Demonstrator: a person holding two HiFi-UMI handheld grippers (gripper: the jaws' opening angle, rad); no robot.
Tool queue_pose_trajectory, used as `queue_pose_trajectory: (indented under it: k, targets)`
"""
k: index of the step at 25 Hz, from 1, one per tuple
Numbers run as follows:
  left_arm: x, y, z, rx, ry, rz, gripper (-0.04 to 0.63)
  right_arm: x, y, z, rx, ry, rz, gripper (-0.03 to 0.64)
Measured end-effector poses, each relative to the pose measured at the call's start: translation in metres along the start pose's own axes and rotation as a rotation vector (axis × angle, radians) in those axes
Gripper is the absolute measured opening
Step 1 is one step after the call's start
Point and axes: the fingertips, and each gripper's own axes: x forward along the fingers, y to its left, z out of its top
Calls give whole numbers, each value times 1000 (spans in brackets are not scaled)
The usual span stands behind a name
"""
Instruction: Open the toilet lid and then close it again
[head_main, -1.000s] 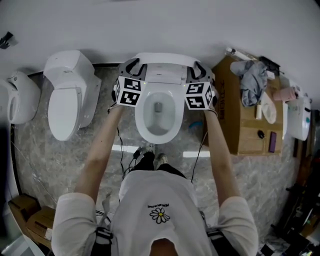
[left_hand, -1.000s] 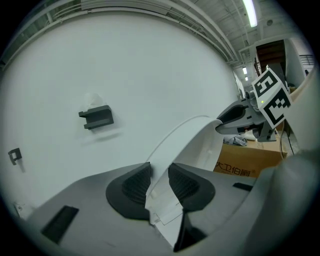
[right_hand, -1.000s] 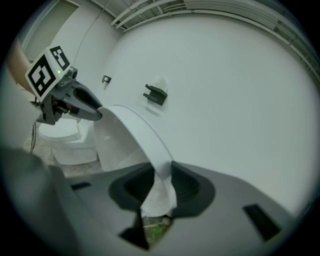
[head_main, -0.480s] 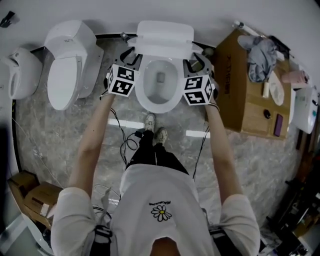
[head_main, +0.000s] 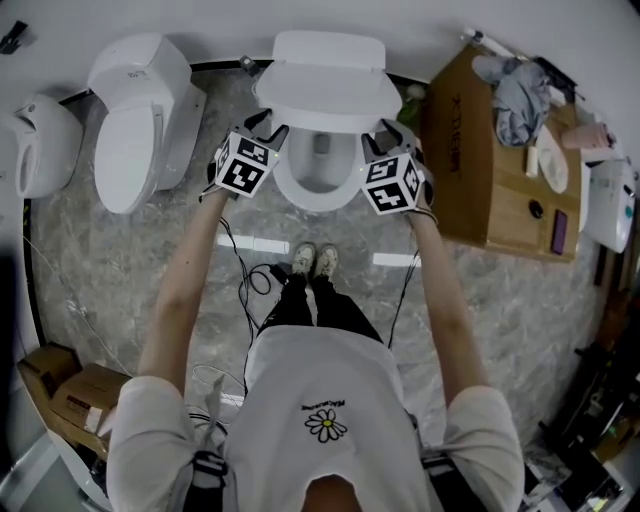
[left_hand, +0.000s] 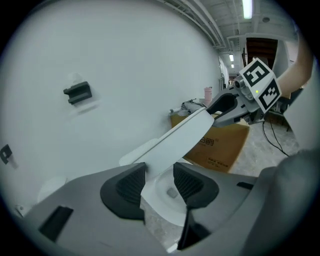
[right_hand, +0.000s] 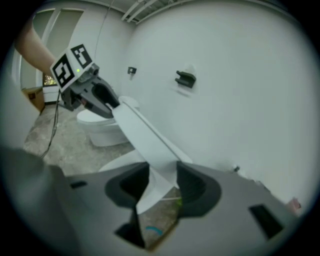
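Observation:
The white toilet lid (head_main: 330, 88) stands half lowered, tilted over the back of the open bowl (head_main: 318, 185). My left gripper (head_main: 262, 128) is at the lid's left front corner and my right gripper (head_main: 392, 132) at its right front corner. In the left gripper view the lid's edge (left_hand: 180, 137) runs between my left gripper's (left_hand: 159, 182) pads with a gap beside it. The right gripper view shows the lid (right_hand: 145, 135) passing between my right gripper's (right_hand: 162, 182) pads in the same way. Both pairs of jaws have just been opening around the lid.
A second white toilet (head_main: 135, 130) with its lid down stands to the left, and a white fixture (head_main: 35, 150) beyond it. A large cardboard box (head_main: 490, 150) with a cloth (head_main: 520, 90) on top stands right of the bowl. Cables (head_main: 255, 280) lie on the floor by the person's feet (head_main: 315, 260).
The lid has swung down from upright to half lowered over the bowl. Both grippers came down and toward the person with it.

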Motion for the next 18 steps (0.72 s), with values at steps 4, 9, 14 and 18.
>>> queue_pose_trajectory:
  k: [4,9,14,18]
  targets:
    - [-2,-19,-25,4,38,-49,202,-4,24,-23,11,50,21,186]
    - [-1,-37,-52,26,67,-84,212,-3,45,-47,-3,93,56,196]
    - [1,-54,-77,56,104,-127,216,-2,65,-71,-12,132,82,201]
    - [3,-71,-100,52,140,-158,224,-1,84,-93,-14,164,111,204]
